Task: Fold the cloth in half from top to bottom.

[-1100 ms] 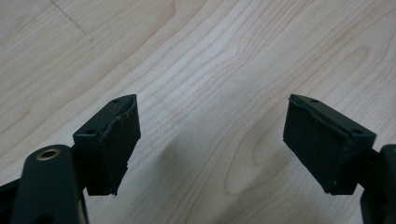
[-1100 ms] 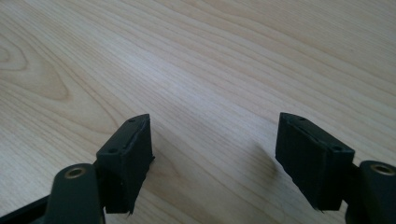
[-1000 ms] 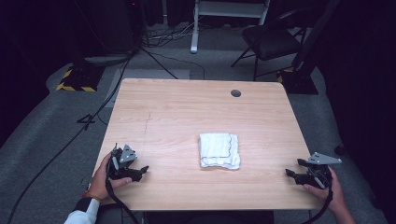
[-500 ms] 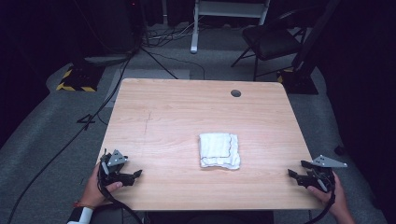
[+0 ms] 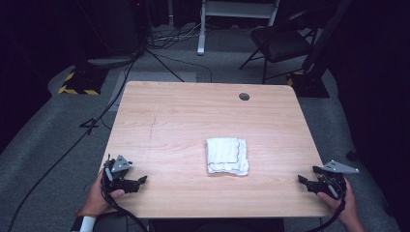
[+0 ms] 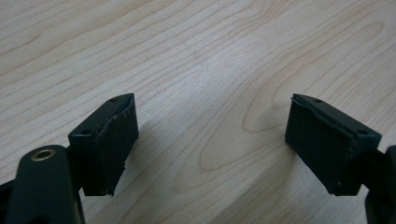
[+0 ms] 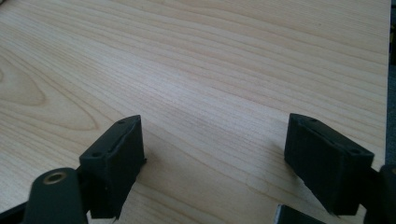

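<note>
High view is showing a folded white cloth (image 5: 227,156) lying flat on the wooden counter (image 5: 193,116), roughly midway between the two claws and well apart from both; the left claw (image 5: 141,181) is resting near the counter's front left corner, gripped by the person's left hand (image 5: 99,198), with the cloth sitting off to its right and a little farther forward; the right claw (image 5: 300,180) is sitting near the front right edge, held by the right hand (image 5: 344,209), with the cloth off to its left; left gripper view is looking along the left claw (image 6: 212,140), whose jaws are standing wide apart over bare wood grain, holding nothing; right gripper view is showing the right claw (image 7: 215,163) likewise spread wide, empty, hovering close above the counter (image 7: 210,70).
</note>
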Available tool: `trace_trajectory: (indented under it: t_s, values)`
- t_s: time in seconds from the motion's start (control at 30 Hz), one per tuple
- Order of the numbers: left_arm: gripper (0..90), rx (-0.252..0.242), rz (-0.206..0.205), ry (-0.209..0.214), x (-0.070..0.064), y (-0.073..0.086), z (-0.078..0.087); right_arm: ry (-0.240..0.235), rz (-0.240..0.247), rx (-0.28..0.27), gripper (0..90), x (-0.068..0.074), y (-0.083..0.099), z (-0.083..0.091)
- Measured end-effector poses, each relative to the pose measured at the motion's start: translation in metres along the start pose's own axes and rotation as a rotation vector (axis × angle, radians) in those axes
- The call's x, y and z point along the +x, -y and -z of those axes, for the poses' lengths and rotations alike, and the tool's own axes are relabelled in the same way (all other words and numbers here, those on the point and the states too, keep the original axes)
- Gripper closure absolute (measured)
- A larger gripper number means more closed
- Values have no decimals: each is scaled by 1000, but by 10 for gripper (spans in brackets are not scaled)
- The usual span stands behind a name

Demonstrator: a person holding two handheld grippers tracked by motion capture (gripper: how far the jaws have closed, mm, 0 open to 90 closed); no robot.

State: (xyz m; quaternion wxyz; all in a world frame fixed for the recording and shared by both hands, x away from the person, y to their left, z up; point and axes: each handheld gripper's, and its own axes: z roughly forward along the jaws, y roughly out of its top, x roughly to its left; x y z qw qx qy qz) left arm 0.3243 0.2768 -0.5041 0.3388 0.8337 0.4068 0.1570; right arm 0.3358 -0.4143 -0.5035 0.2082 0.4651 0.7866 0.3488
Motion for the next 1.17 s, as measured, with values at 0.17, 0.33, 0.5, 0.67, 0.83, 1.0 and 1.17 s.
trace_trajectory:
  t_s: [0.17,0.33,0.5,0.67,0.83,1.0,1.17]
  values:
    - [172,0,0,-1,0,0,0,-1,1,0,204,0,0,0]
    - [172,2,0,-3,0,0,0,-1,0,0,204,0,0,0]
    - [172,0,6,0,0,0,0,-1,0,0,204,0,0,0]
    - [171,2,5,0,0,0,0,-1,0,0,204,0,0,0]
    - [172,2,6,-1,0,0,0,0,0,0,203,0,0,0]
    - [172,0,9,-1,0,0,0,1,0,0,204,0,0,0]
    - [171,1,10,-1,0,0,-1,0,-1,0,203,0,0,0]
